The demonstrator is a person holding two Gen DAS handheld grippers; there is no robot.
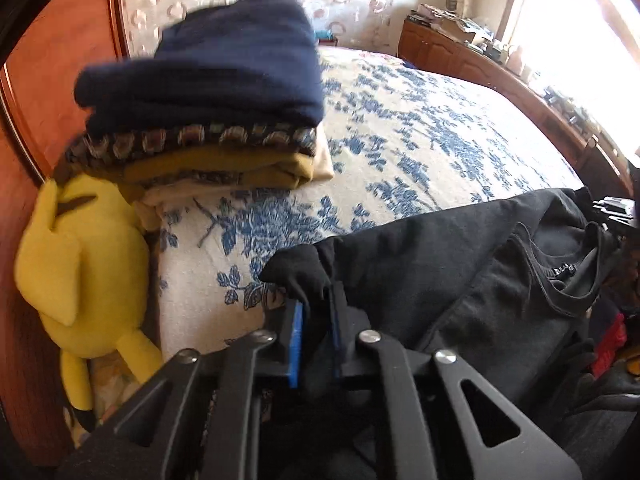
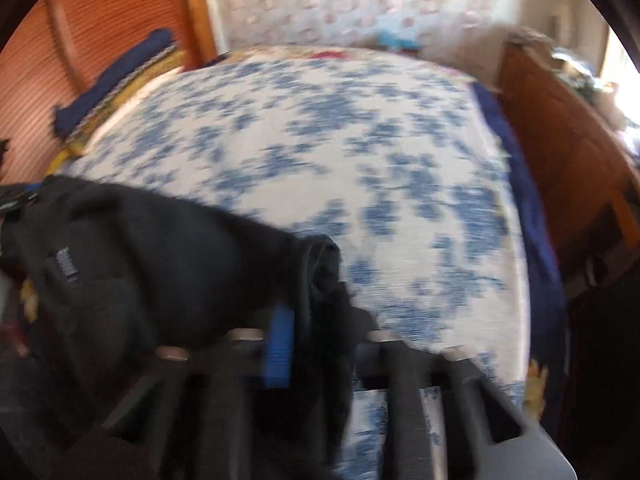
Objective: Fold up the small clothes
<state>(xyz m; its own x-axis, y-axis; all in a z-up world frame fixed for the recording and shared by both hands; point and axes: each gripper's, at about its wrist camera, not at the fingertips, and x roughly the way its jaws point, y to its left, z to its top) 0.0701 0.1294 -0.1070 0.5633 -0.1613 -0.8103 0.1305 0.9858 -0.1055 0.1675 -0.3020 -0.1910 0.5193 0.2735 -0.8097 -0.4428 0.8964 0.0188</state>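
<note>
A black T-shirt (image 1: 460, 264) is stretched between my two grippers above a bed with a white and blue floral cover (image 1: 400, 128). My left gripper (image 1: 316, 320) is shut on one corner of the shirt, which bunches between its blue pads. The neck opening with its label shows at the right of the left wrist view. In the blurred right wrist view my right gripper (image 2: 308, 332) is shut on the other corner of the black T-shirt (image 2: 160, 256). The bed cover (image 2: 340, 160) lies beyond it.
A stack of folded clothes (image 1: 208, 100) with a navy sweater on top sits at the bed's far left, by the wooden headboard (image 1: 52, 92). A yellow plush toy (image 1: 80, 264) lies beside it. Wooden cabinets (image 1: 460, 52) line the right side under a bright window.
</note>
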